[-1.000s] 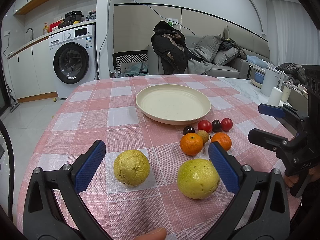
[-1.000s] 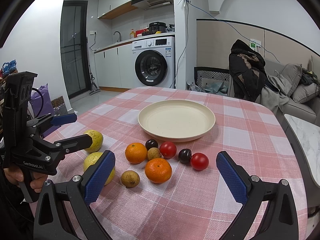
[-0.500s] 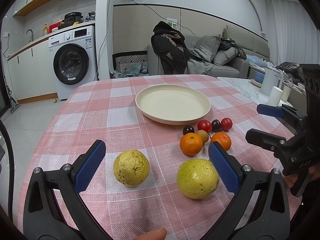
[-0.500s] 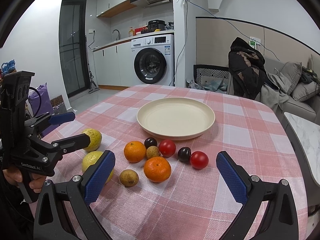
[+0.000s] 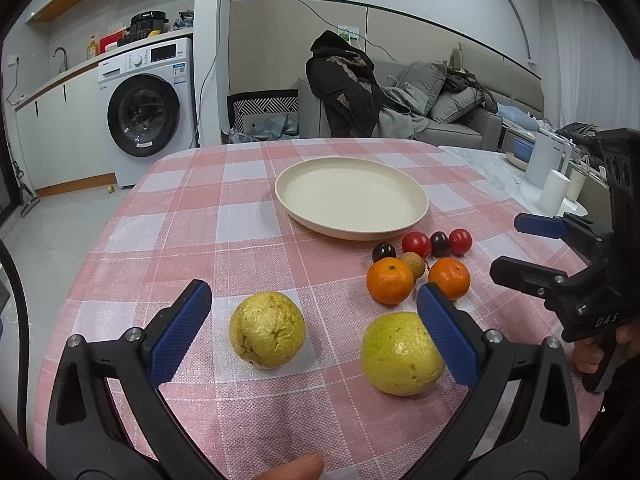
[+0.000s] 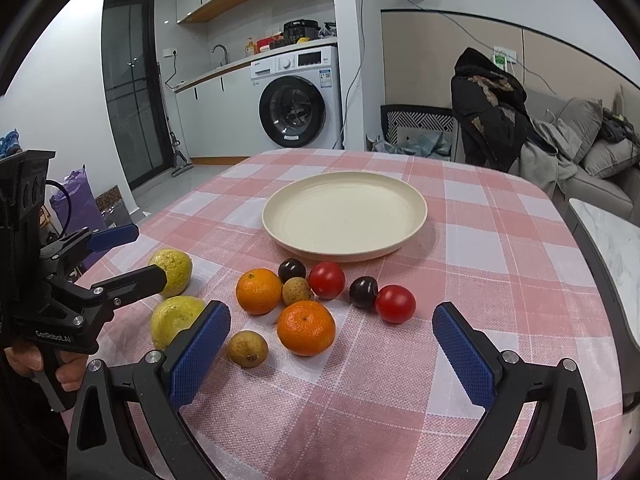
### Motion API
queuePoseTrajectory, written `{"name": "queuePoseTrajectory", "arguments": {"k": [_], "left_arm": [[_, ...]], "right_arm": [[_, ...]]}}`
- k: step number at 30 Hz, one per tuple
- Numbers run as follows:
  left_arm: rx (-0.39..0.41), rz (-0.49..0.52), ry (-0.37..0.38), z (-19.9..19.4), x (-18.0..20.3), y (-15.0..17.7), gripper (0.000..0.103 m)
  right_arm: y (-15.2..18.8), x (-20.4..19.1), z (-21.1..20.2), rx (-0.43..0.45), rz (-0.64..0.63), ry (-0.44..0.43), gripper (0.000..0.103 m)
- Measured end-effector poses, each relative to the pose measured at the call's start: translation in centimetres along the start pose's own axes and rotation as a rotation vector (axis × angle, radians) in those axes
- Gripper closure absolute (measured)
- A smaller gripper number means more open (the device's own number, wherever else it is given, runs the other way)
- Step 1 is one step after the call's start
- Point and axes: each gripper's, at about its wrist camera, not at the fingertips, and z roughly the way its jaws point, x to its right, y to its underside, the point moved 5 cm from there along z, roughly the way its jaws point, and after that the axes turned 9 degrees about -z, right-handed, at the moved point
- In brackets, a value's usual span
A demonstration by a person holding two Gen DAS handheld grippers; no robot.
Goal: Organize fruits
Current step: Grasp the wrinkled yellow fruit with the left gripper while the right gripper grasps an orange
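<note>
Fruit is laid out loose on the pink-checked tabletop (image 6: pixel 500 248), just in front of a cream plate (image 6: pixel 344 216) that holds nothing. Two wrinkled yellow-green guavas (image 5: pixel 267 328) (image 5: pixel 400 354) are seen nearest the left tool (image 5: pixel 312 332), the first framed between its blue pads, untouched. Two oranges (image 6: pixel 259 291) (image 6: pixel 306 328), two red tomatoes (image 6: pixel 327 280) (image 6: pixel 395 303) and two dark plums (image 6: pixel 292 270) (image 6: pixel 363 291) are clustered close together, a brown longan (image 6: pixel 296 291) wedged among them. A second longan (image 6: pixel 247 348), lying apart from the cluster, is shown only in the right wrist view. Both tools are spread wide, nothing gripped; right tool (image 6: pixel 332 356) is held before the cluster.
</note>
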Motion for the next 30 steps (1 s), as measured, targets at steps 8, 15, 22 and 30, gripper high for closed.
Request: {"name": "queuePoseTrajectory", "arguments": {"k": [8, 15, 22, 30], "left_arm": [[-0.039, -0.01, -0.013, 0.5, -0.9, -0.4, 0.003], [-0.088, -0.034, -0.042, 1.5, -2.1, -0.3, 0.003], [-0.141, -0.049, -0.051, 2.7, -3.1, 0.0, 0.016], [-0.215, -0.078, -0.035, 4.2, -3.6, 0.8, 0.043]], "right_arm": [[0.5, 0.8, 1.6, -0.096, 0.068, -0.067, 0.0], [1.4, 1.0, 3.6, -0.191, 0.113, -0.116, 0.018], [1.4, 0.1, 4.5, -0.219, 0.108, -0.14, 0.034], [1.4, 0.0, 5.3, -0.236, 0.135, -0.169, 0.044]]}}
